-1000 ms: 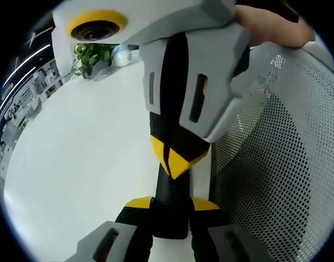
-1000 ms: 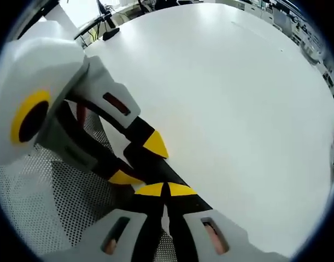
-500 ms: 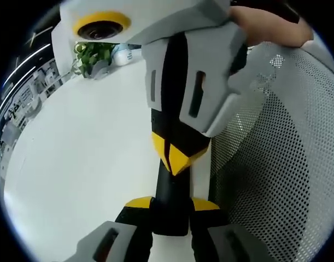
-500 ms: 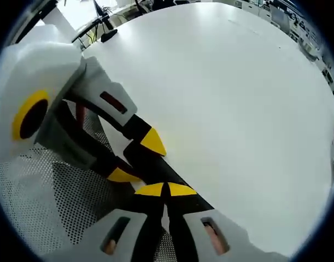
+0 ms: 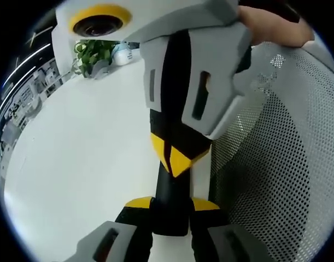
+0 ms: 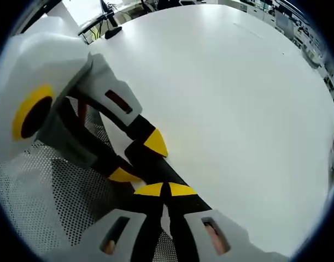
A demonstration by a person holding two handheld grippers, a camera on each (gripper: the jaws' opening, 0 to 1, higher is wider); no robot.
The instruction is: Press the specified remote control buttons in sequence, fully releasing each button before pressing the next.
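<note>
Both claws are gripping one black remote (image 5: 171,204) at the bench (image 6: 238,109) edge — left claw (image 5: 171,203) and right claw (image 6: 165,189) clamping opposite ends.

left hand-held gripper (image 5: 170,204) clamped, right hand-held gripper (image 6: 165,189) closed

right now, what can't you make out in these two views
- Buttons on the remote: left gripper view, it reads as a plain black strip, its far end under the right gripper.
- Whether a button is pressed: right gripper view, the right gripper's shut tips cover the contact spot.
- The remote's full length: right gripper view, clamped in the left gripper.
- Plant: left gripper view, small, partly behind the right gripper.
</note>
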